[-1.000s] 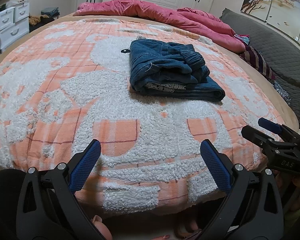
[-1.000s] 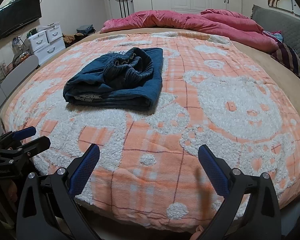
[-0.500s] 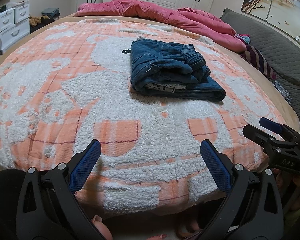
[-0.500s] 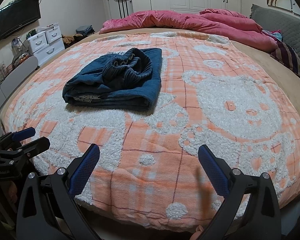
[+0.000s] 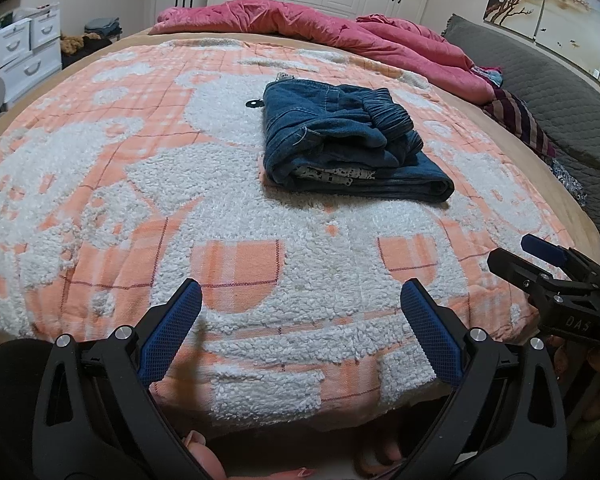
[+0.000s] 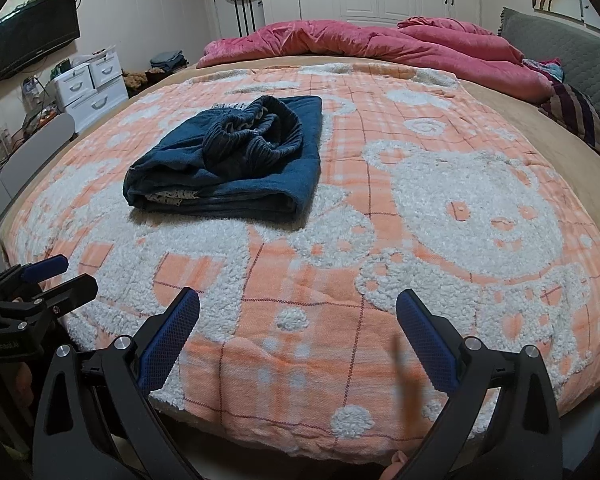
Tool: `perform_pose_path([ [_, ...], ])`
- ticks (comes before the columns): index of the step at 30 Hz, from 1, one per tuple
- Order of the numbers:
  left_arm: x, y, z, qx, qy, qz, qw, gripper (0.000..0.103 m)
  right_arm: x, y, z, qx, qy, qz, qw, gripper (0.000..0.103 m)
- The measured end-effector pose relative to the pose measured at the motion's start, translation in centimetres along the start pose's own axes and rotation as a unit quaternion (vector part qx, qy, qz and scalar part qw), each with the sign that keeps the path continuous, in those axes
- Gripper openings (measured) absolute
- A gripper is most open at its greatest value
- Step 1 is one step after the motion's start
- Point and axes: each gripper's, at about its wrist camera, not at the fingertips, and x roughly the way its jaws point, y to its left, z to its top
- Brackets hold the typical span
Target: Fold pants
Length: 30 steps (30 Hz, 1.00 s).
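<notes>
Right claw (image 5: 540, 256): in the left wrist view cut off by the right edge; only its two fingers and part of the body show.
Left claw (image 6: 56, 276): in the right wrist view cut off by the left edge, its body half out of frame.
Pants (image 5: 340, 144): the inner layers are hidden under the top fold; a pale patterned lining peeks out at the near edge.
Small dark thing (image 5: 255, 103): beside the pants, too small to tell.
Bed (image 6: 400, 432): near edge drops out of sight behind the claw arms.
Clutter (image 6: 40, 112): left edge, too small to make out.
</notes>
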Motion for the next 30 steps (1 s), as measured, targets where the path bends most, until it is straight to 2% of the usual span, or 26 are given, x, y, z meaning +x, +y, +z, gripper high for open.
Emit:
perform_pose_path([
  [30, -0.04, -0.18, -0.01, 0.005, 0.002, 0.001, 1.0000, 0.093, -0.06, -0.08, 0.08, 0.001, 0.000, -0.001, 1.000, 0.098],
])
